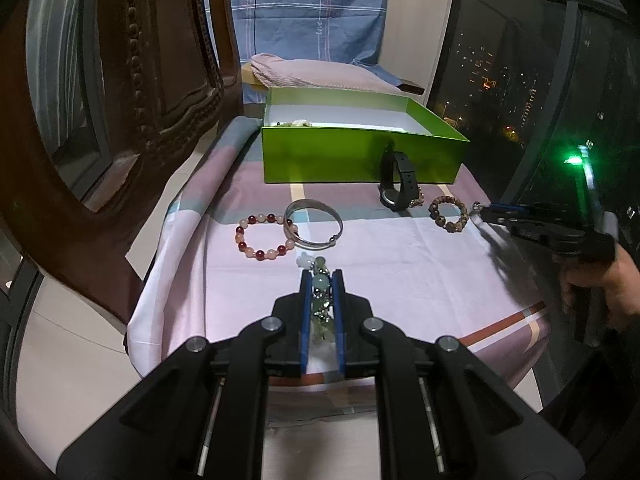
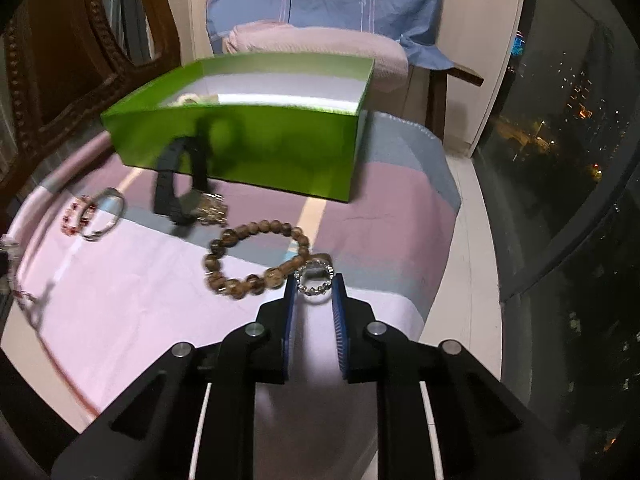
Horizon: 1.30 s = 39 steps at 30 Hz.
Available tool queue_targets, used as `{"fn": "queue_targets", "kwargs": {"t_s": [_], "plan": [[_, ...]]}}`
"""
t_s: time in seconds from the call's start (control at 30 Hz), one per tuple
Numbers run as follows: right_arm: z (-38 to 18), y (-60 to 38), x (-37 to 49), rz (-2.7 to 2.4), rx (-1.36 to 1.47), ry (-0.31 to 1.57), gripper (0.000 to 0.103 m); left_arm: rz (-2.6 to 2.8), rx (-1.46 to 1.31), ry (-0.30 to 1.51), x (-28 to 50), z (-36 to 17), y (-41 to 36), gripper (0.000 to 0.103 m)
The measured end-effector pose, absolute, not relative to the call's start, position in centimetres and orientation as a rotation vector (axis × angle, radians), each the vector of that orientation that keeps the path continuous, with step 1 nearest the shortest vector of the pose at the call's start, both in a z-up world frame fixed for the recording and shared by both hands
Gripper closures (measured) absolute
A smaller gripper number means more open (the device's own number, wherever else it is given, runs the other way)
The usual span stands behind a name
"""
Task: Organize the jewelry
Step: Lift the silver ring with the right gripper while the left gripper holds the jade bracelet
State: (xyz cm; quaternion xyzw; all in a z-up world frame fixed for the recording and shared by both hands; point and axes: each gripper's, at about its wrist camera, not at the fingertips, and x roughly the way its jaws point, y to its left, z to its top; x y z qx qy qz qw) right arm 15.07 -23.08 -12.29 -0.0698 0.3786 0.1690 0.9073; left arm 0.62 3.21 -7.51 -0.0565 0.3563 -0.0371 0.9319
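Both grippers were loaded: the left gripper point(image 1: 321, 280) had its jaws closed on a jade bracelet point(image 1: 320, 284), and the right gripper point(image 2: 315, 284) had its jaws pinching a crystal ring point(image 2: 315, 279). One piece lay in the green box point(image 1: 340, 160) at 12 o'clock; four pieces remained on the table point(image 1: 400, 248).

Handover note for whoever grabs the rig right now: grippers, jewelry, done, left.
Left gripper: shut on the pale green bead bracelet, held above the cloth.
Right gripper: shut on the small crystal ring, at the cloth's right edge.
Green box: open, something pale already inside at its left end; cannot tell what.
Still on the cloth: red-and-pink bead bracelet, silver bangle overlapping it, black watch standing against the box front, brown bead bracelet.
Left: drop both held pieces in the box, then the four remaining.
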Motion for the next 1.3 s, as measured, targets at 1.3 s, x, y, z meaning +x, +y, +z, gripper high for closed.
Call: {"fn": "queue_targets", "kwargs": {"t_s": [1.3], "plan": [[-9.5,-23.4,3.1,0.342,0.054,0.576,0.086,-0.070,-0.093,0.676,1.1,-5.8,2.2,0.093]]}}
